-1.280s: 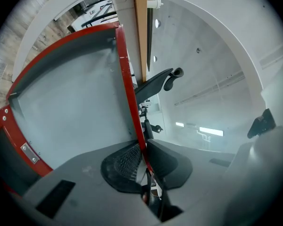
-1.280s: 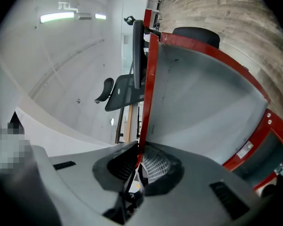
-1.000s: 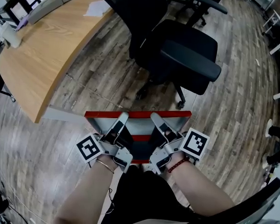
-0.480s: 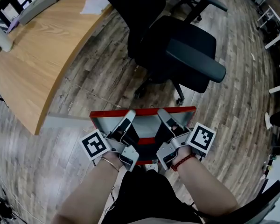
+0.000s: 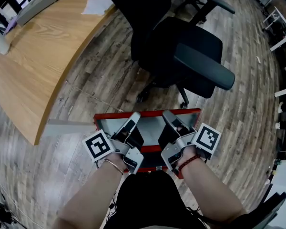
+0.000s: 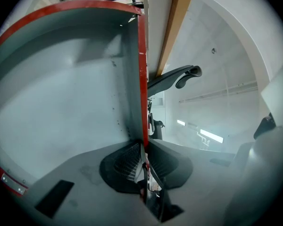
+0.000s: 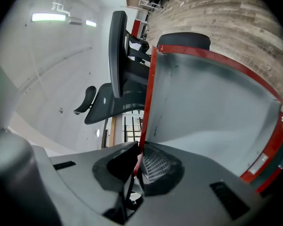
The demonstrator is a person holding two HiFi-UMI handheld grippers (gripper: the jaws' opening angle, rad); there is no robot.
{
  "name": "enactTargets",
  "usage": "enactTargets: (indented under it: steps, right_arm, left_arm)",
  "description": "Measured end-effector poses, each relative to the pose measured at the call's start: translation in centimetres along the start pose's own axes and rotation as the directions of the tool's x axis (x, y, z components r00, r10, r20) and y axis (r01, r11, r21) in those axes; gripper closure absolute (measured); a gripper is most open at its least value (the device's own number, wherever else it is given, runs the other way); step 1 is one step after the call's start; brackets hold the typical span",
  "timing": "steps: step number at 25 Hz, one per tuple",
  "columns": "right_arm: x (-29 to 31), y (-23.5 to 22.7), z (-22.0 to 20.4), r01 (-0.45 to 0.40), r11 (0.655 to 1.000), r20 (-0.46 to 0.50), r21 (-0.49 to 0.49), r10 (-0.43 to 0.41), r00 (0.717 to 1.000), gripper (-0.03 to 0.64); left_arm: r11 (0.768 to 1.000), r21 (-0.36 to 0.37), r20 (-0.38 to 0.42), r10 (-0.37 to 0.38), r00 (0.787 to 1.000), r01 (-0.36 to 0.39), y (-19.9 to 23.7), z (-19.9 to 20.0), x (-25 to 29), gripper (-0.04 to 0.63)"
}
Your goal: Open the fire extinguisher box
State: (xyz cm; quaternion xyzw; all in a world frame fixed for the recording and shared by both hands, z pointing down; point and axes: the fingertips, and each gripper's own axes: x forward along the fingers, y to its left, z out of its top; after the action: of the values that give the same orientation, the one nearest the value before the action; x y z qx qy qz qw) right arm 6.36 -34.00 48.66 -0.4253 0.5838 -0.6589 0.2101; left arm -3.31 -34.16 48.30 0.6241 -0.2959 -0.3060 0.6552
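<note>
The fire extinguisher box (image 5: 150,149) sits low in the head view, at about 6 o'clock, on the wood-plank floor (image 5: 86,89) right in front of the person's knees. Its lid (image 5: 150,126) is tipped up, so the grey inner face with its red border faces the person.

The left gripper (image 5: 133,118) pinches the lid's side edge at about 9 o'clock of the panel, and the right gripper (image 5: 169,117) pinches the opposite side edge at about 3 o'clock. In the left gripper view, the jaws (image 6: 142,147) stand narrow with the thin red rim of the lid (image 6: 61,102) pressed between the ribbed pads. The right gripper view shows the same, jaws (image 7: 137,154) nearly together on the red rim, with the lid (image 7: 207,107) spreading away toward 2 o'clock.

Holding both sides at once probably stops the wide sheet-metal panel from twisting on its hinge as it swings. Gripping the flat rim gives the pads a thin, firm thing to close on.

An office chair (image 5: 186,56) stands at 12 to 1 o'clock, just beyond the lid's top edge, and a wooden desk (image 5: 38,56) lies at 10 o'clock. The chair base looks near enough to limit how far back the lid can fall.
</note>
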Motion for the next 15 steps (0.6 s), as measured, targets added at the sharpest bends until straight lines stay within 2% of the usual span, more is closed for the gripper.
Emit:
enactTargets:
  steps: [15]
  right_arm:
    - [3.2,-2.5,1.7,0.012,0.998,-0.07,0.063,-0.007,0.998,0.578]
  left_arm:
    - [0.999,-0.01,0.05,0.035,0.998,-0.035,3.1,1.8,2.0,0.554]
